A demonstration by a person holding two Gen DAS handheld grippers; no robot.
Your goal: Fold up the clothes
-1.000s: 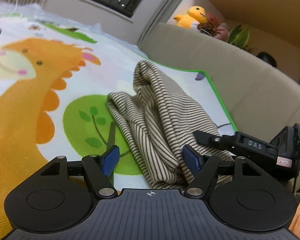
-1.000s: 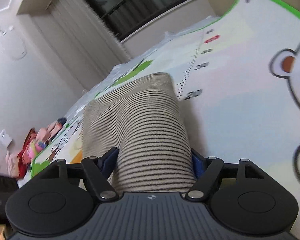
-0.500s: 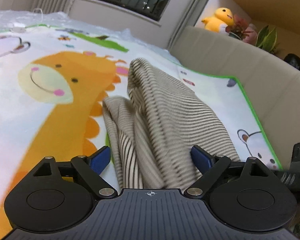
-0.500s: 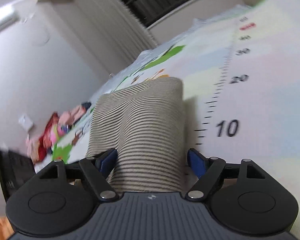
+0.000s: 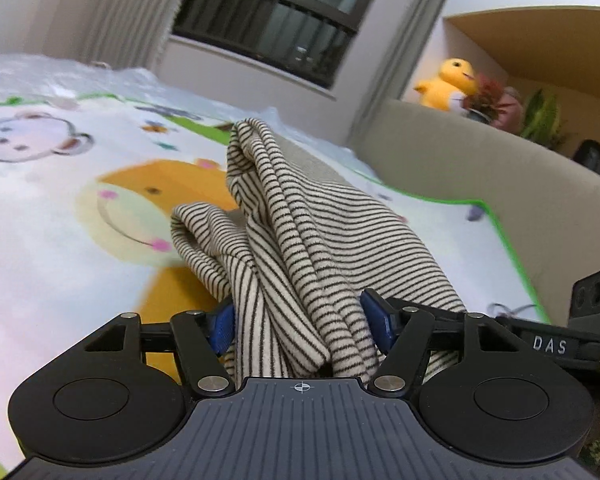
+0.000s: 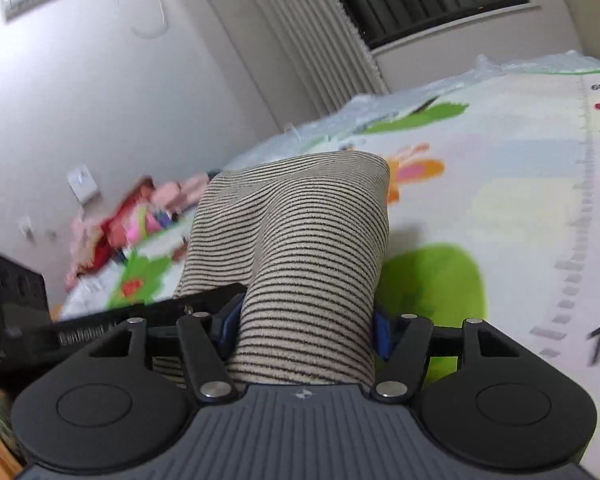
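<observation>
A beige garment with thin dark stripes (image 5: 300, 240) lies bunched on a cartoon play mat (image 5: 60, 208). My left gripper (image 5: 302, 322) has its blue pads on either side of the garment's near end, with thick folds of cloth filling the gap. My right gripper (image 6: 302, 330) holds another part of the same garment (image 6: 300, 248), which rises as a smooth striped hump between its pads. Each gripper shows at the edge of the other's view, close alongside.
A beige sofa back (image 5: 480, 168) borders the mat on the right, with a yellow plush duck (image 5: 446, 84) and plants on the ledge behind. A pile of pink and red clothes (image 6: 120, 224) lies at the mat's far left. A window and curtains stand behind.
Both grippers have swung and lifted, tilting their views upward toward the window and wall. The garment has bunched up higher between the left pads, and both grippers have narrowed onto the cloth.
</observation>
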